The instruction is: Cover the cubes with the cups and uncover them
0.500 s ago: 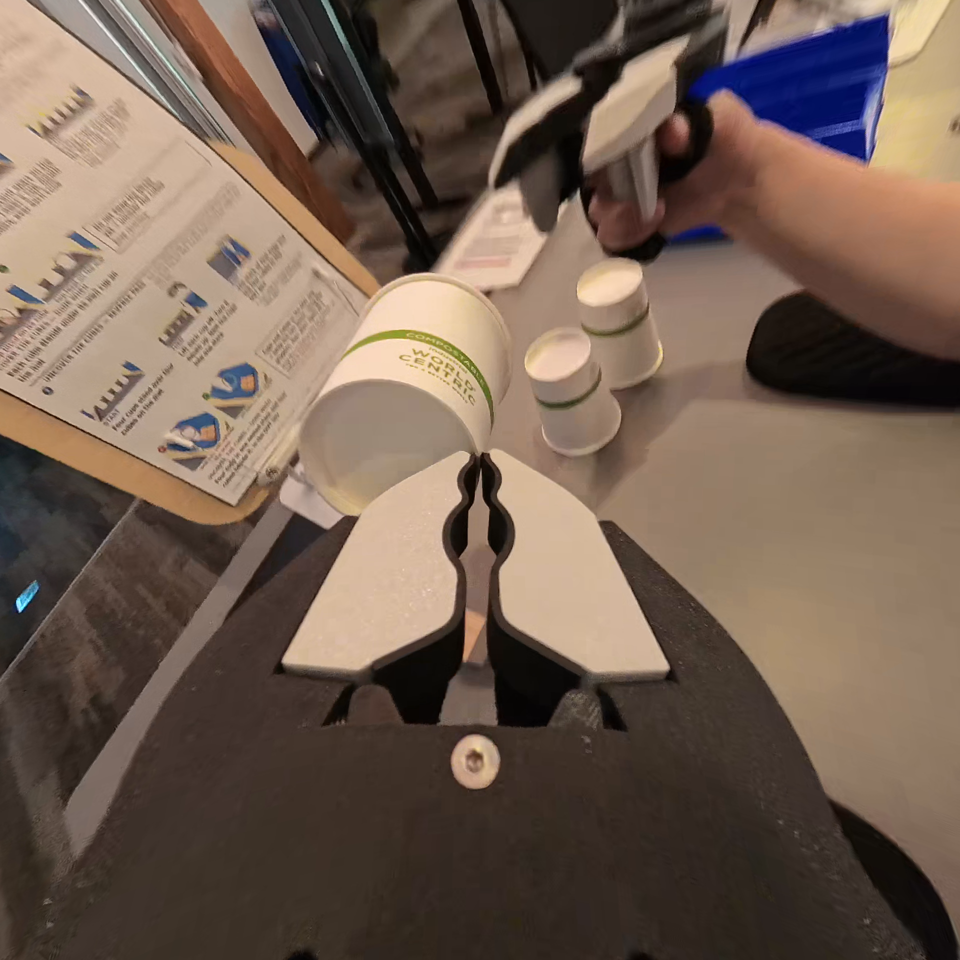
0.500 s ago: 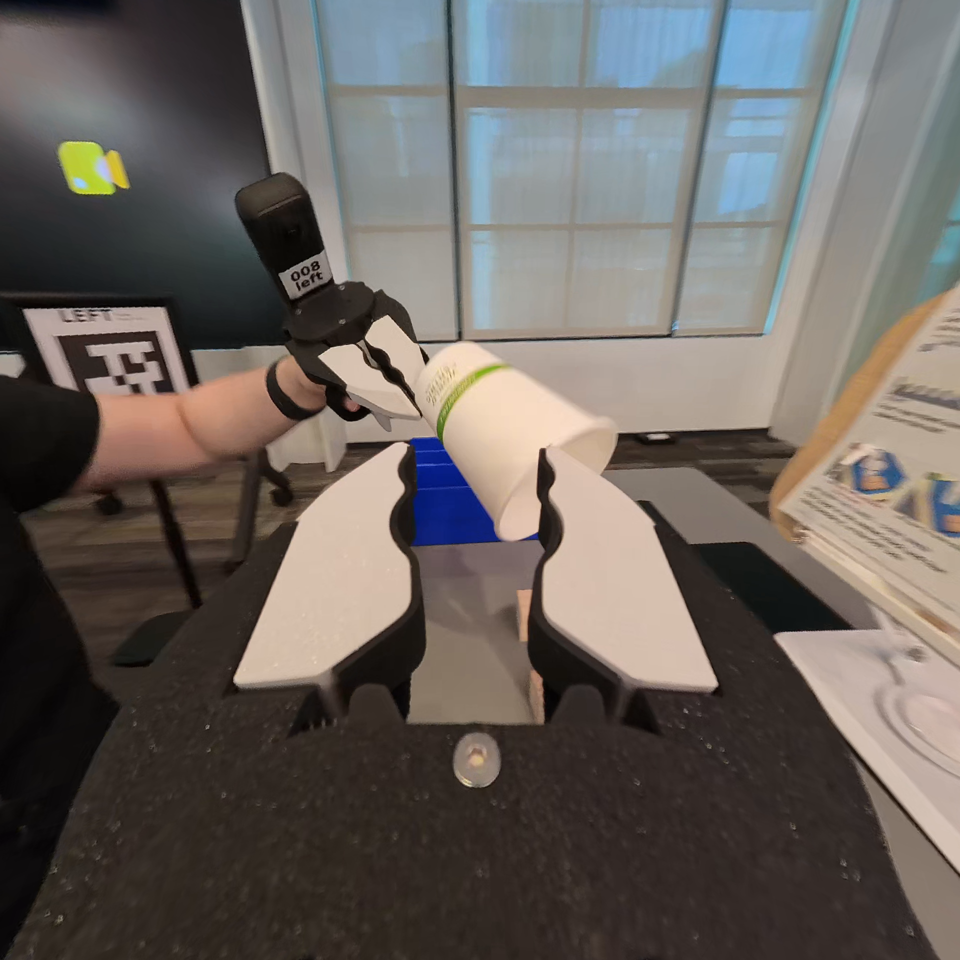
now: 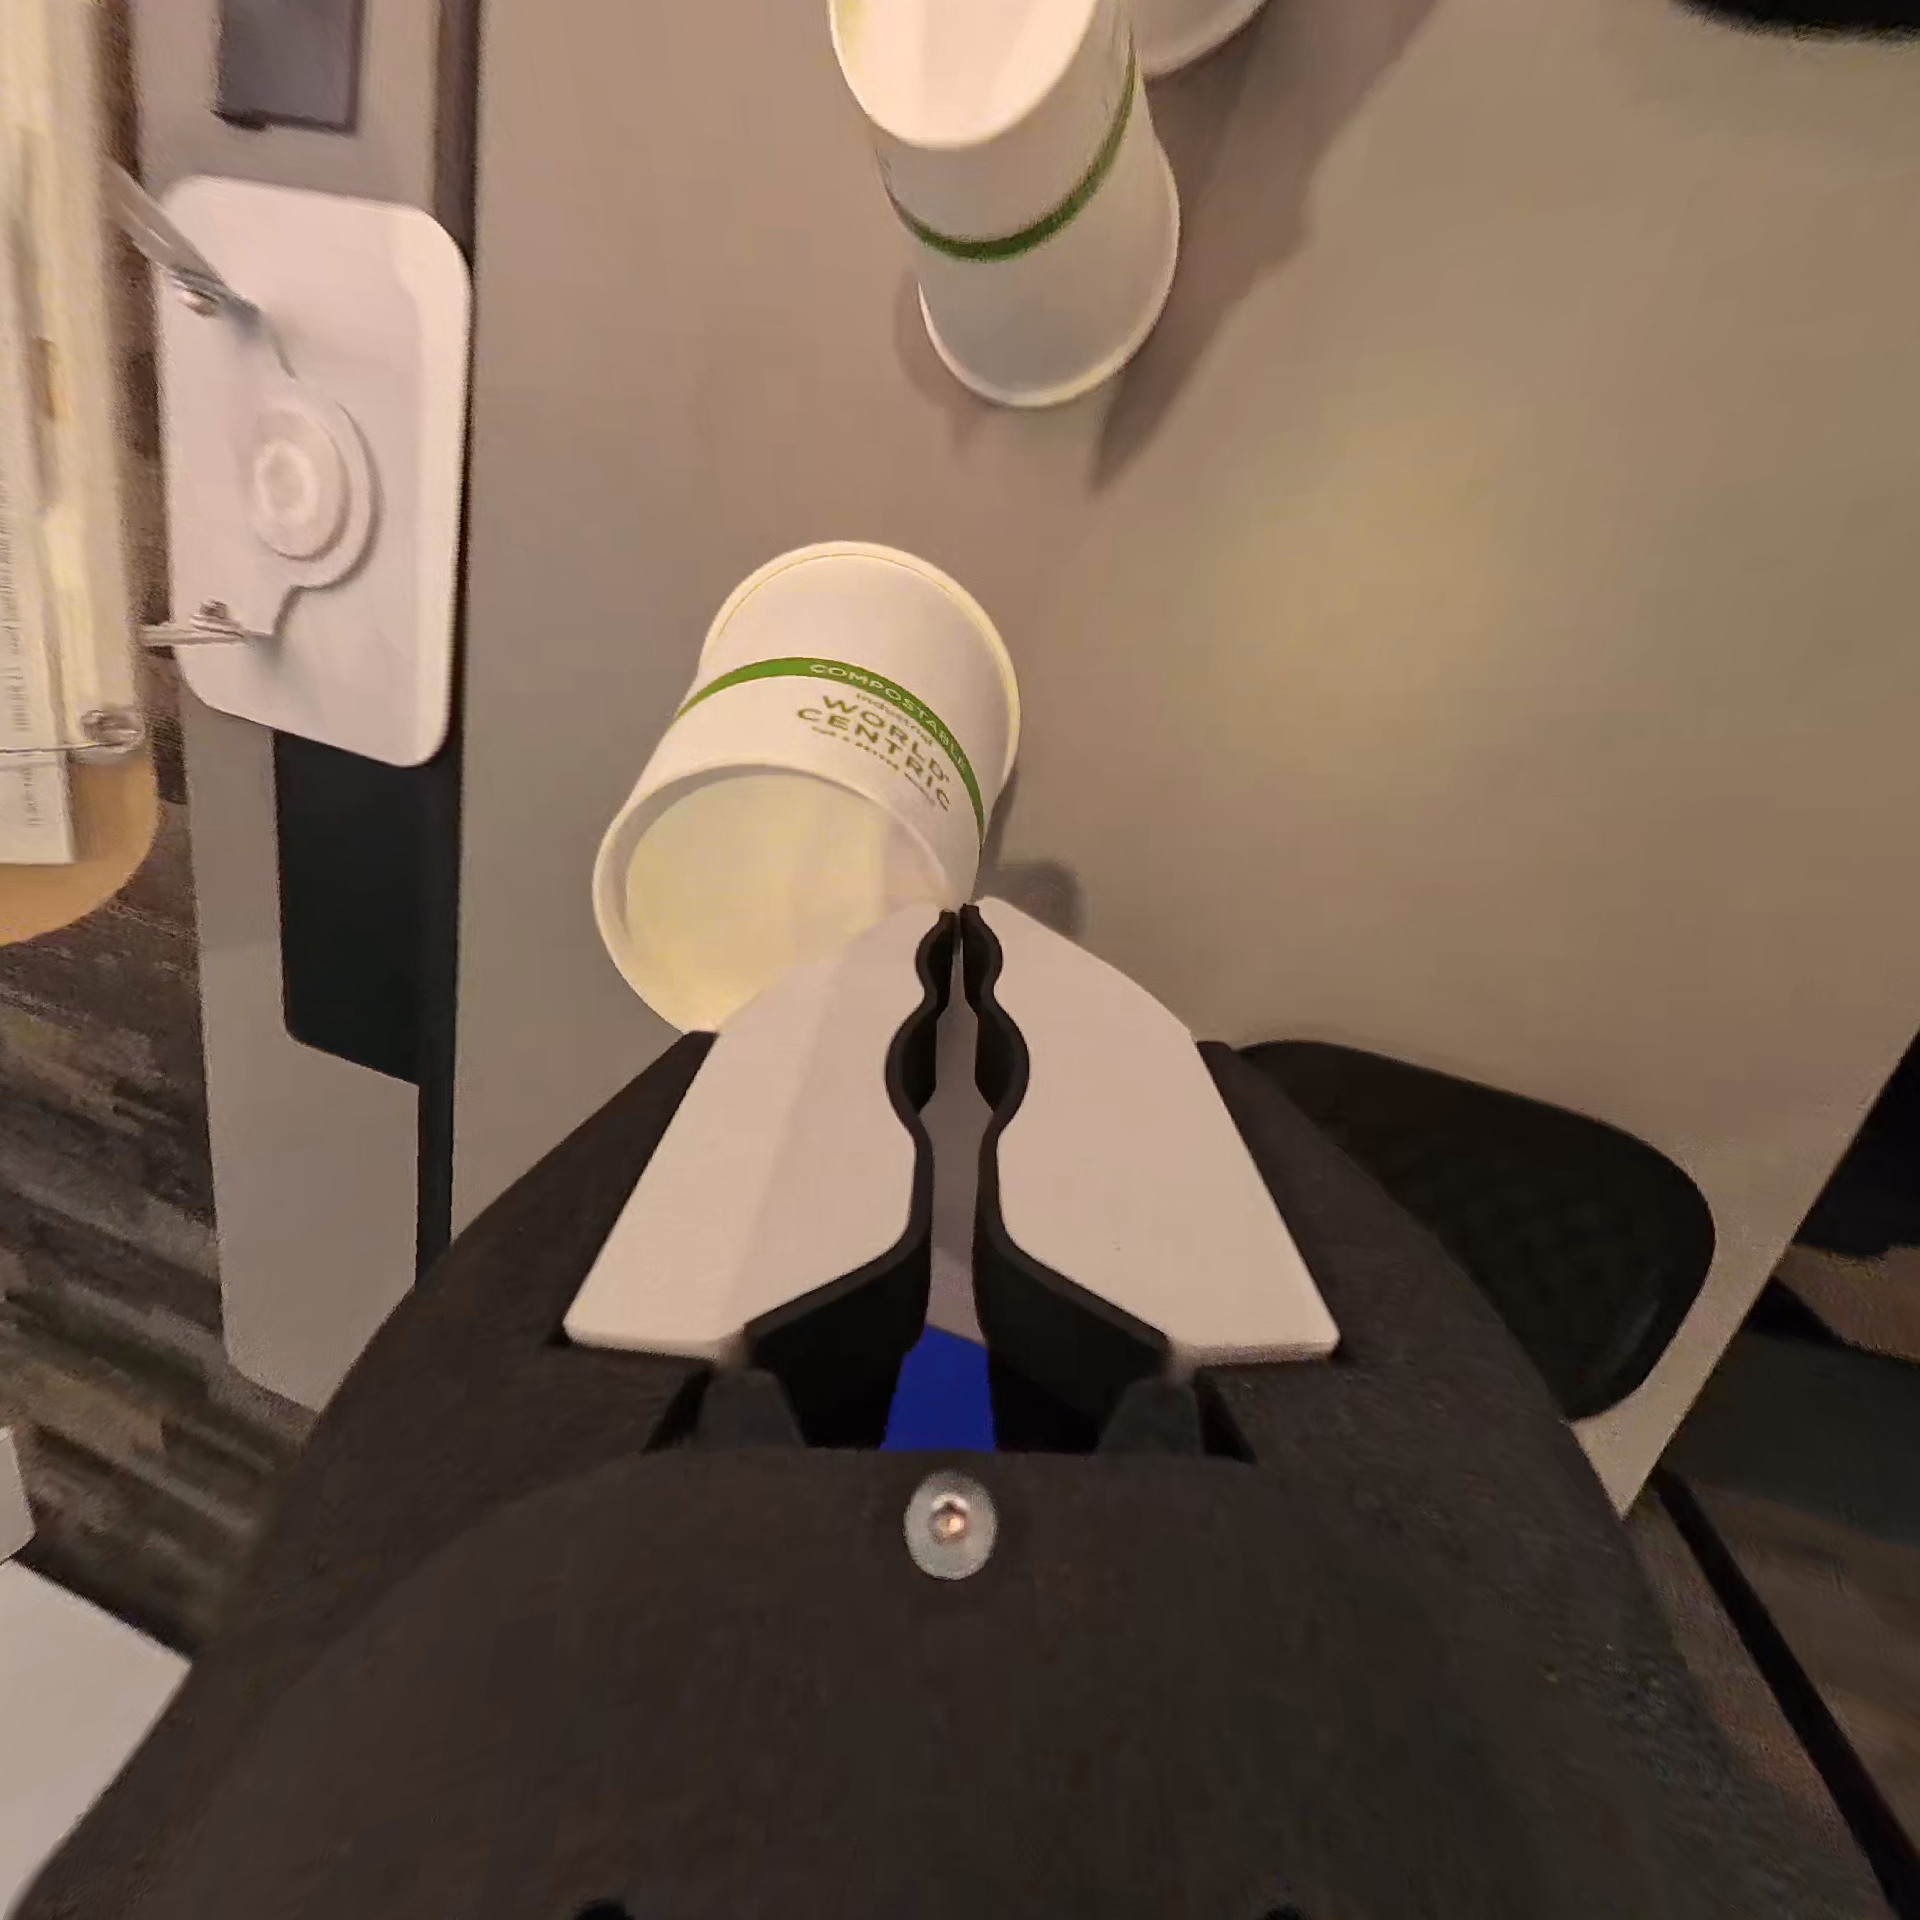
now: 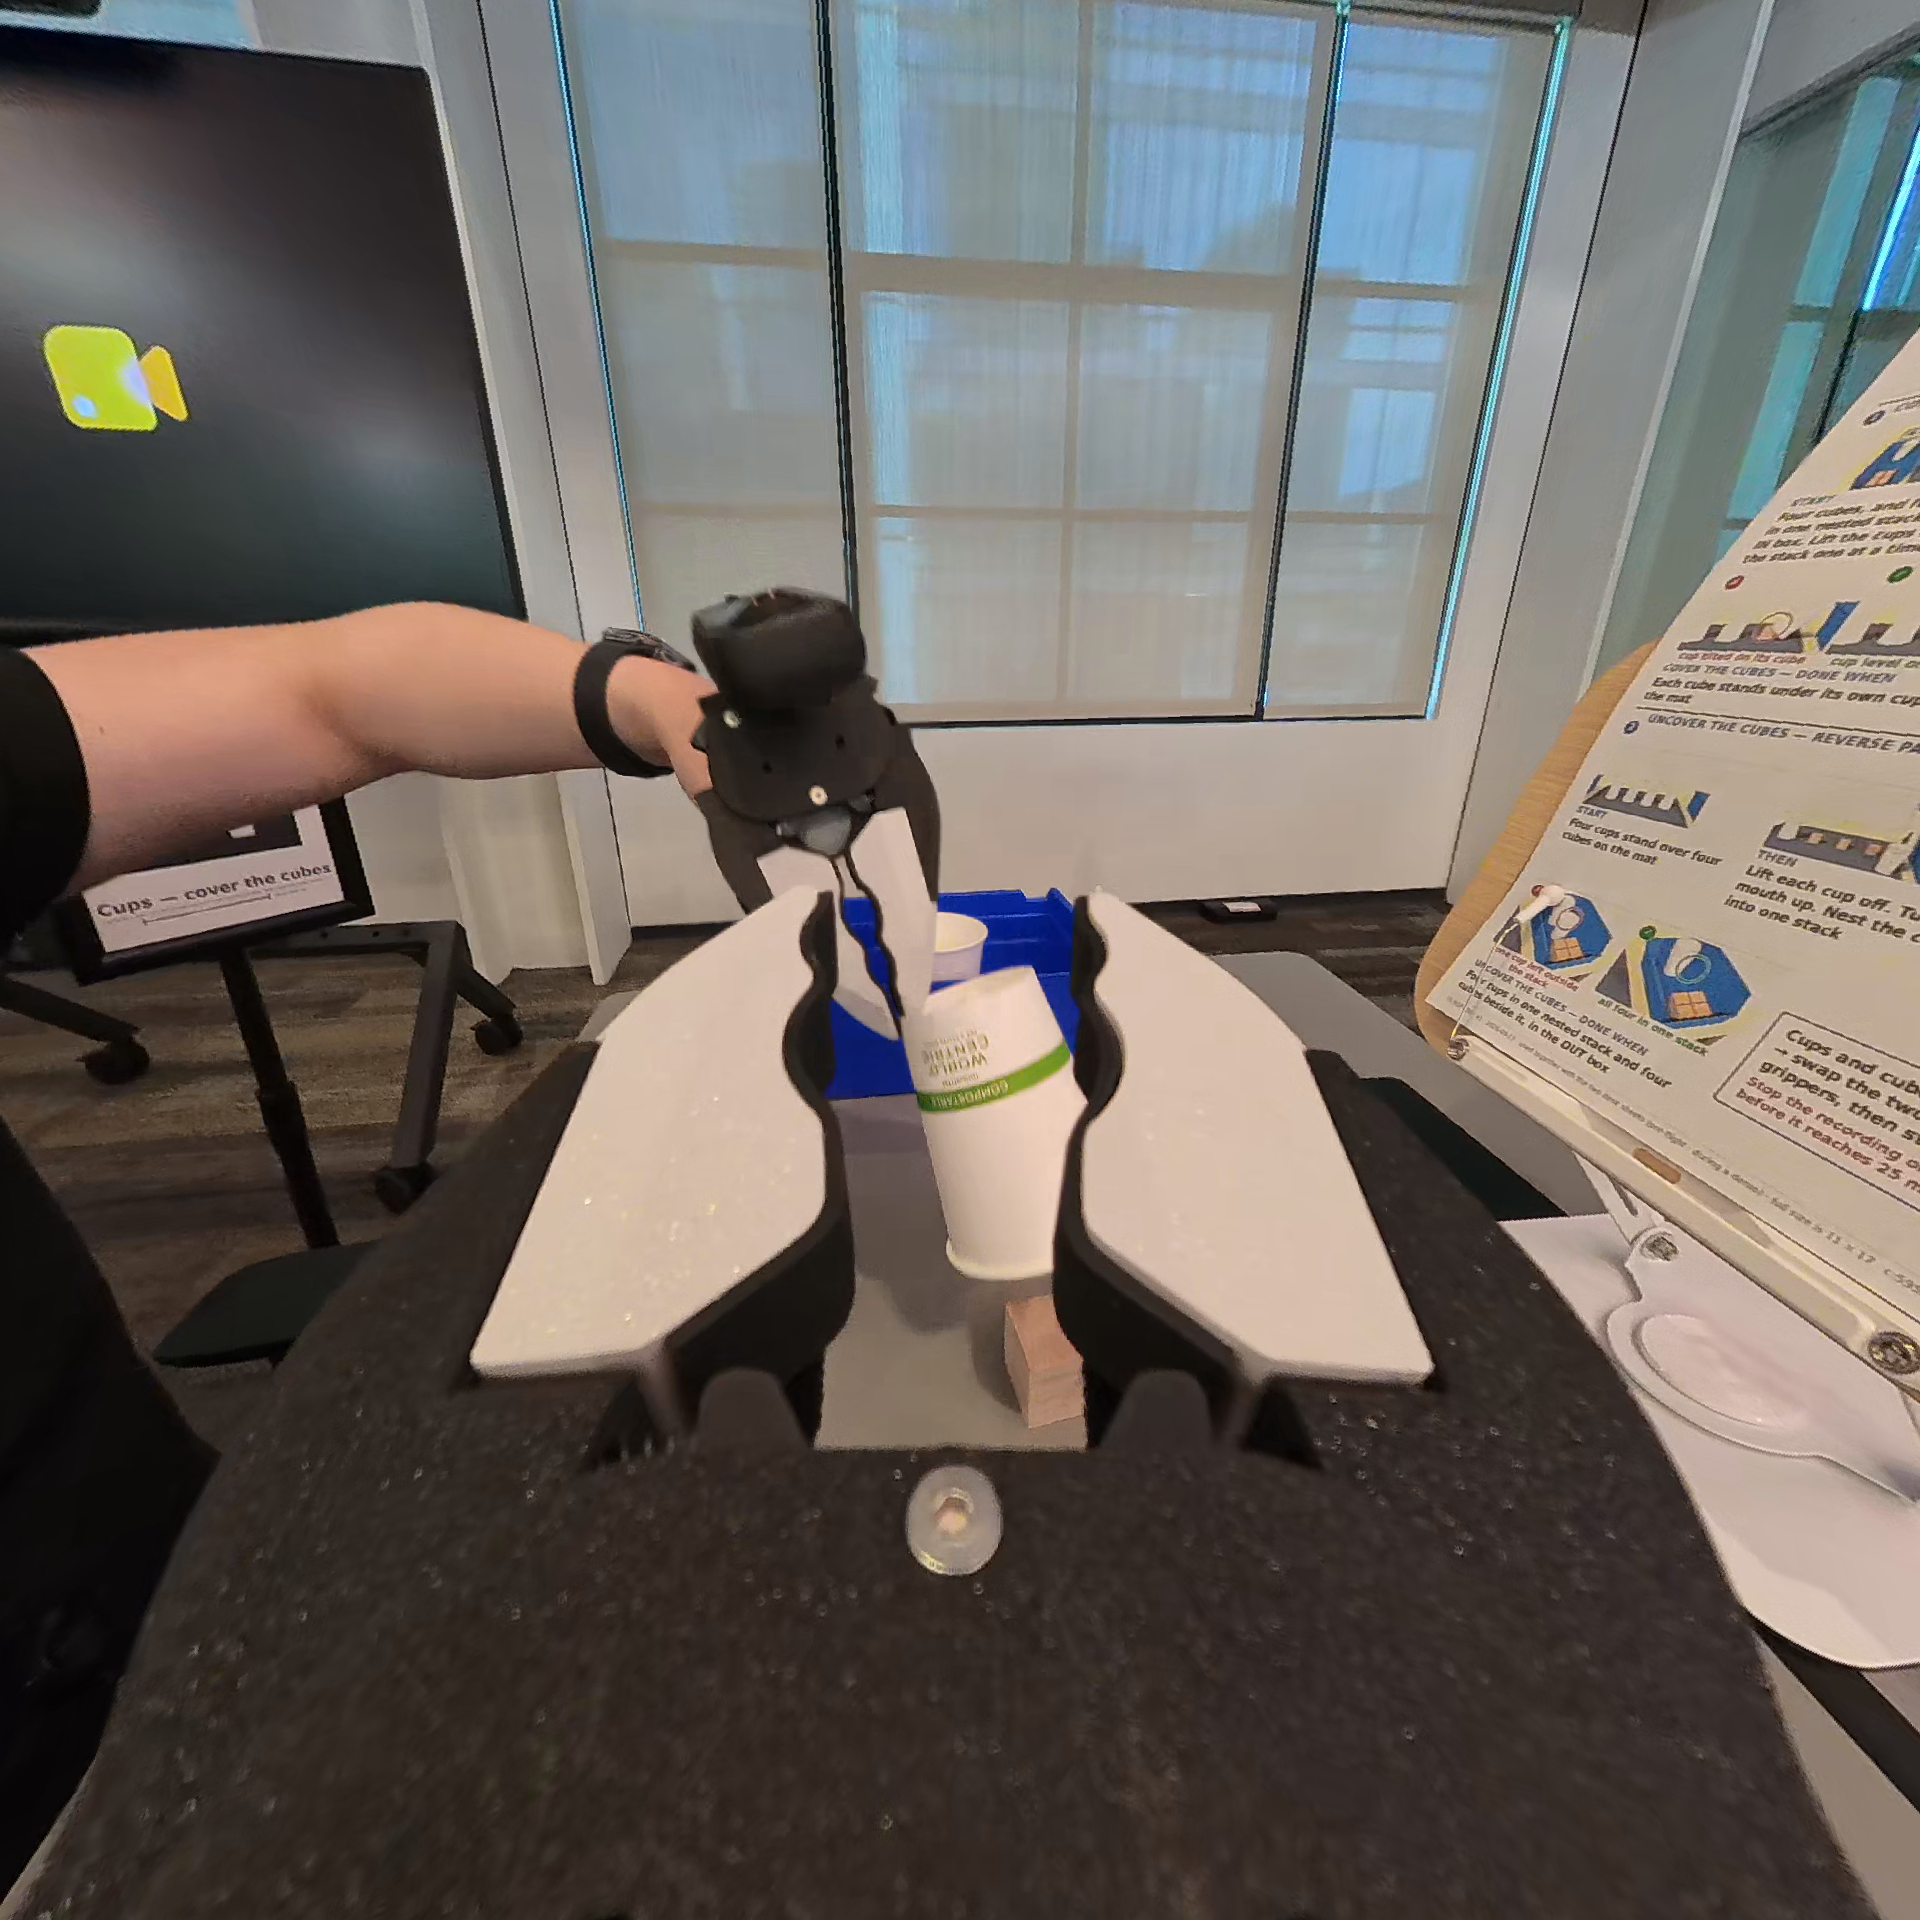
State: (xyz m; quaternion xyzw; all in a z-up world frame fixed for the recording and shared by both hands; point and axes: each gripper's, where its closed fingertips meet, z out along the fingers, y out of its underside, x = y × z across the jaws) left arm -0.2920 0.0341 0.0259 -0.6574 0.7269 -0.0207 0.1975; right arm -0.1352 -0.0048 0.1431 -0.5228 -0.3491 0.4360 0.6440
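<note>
L tool (image 3: pixel 958 914): tips closed on rim of inverted cup (image 3: pixel 821 769).
R tool (image 4: pixel 951 1060): wide open, empty.
Cup axis: near vertical, mouth down, above counter (image 3: pixel 1403 644).
Cube (image 4: pixel 1042 1377): below cup mouth, offset toward R tool; L tool nearer.

Black foam-bodied gripper (image 3: pixel 958 914), white fingers (image 3: pixel 769 1143), silver screw (image 3: pixel 948 1527), black sleeve (image 4: pixel 36 790).

Blue bin (image 4: pixel 1023 935), dark screen (image 4: pixel 260 343), instruction board (image 4: pixel 1745 852)

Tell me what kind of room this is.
Likely an office or meeting room set up for recording: a large wall screen, a tall gridded window, and an instruction sheet on a stand beside the grey table.
</note>
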